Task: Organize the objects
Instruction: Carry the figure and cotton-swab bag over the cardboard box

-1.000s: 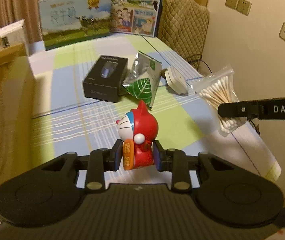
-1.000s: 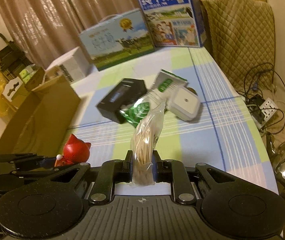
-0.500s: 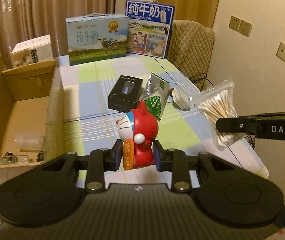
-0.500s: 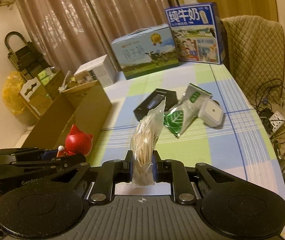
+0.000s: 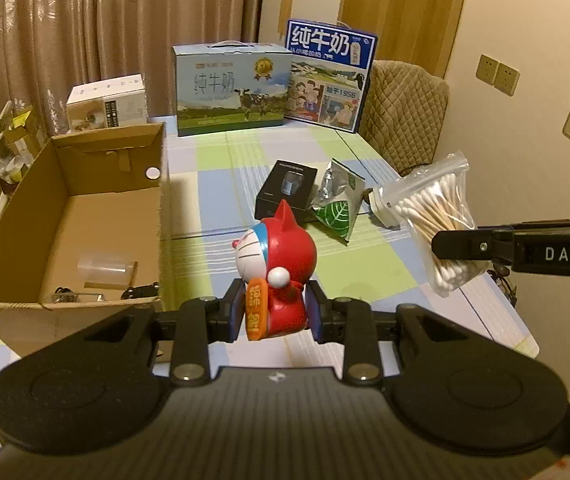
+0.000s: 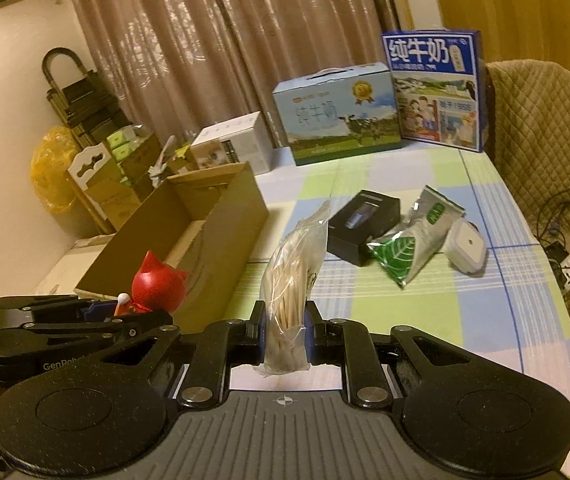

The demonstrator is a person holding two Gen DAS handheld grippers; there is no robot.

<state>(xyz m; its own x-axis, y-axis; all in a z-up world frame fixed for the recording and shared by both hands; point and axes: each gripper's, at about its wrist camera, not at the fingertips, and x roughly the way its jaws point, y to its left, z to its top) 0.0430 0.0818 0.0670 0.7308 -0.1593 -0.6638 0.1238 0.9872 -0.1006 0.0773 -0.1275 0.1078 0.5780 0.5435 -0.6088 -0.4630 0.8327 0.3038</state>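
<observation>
Box [image 5: 85, 216]: we see a clear cup [image 5: 105, 271] and small dark bits inside.
Left claw [image 5: 273, 312]: we grip the toy [image 5: 281, 264].
Right claw [image 6: 285, 332]: we grip the swab bag [image 6: 291, 280].

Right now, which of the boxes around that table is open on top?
The brown cardboard box at the table's left edge: its top is open, with a clear cup inside. The two milk cartons, white box and black box are all shut.

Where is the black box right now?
In the left wrist view the black box lies on the checked tablecloth right of the cardboard box, touching the green leaf pouch on its right.
</observation>
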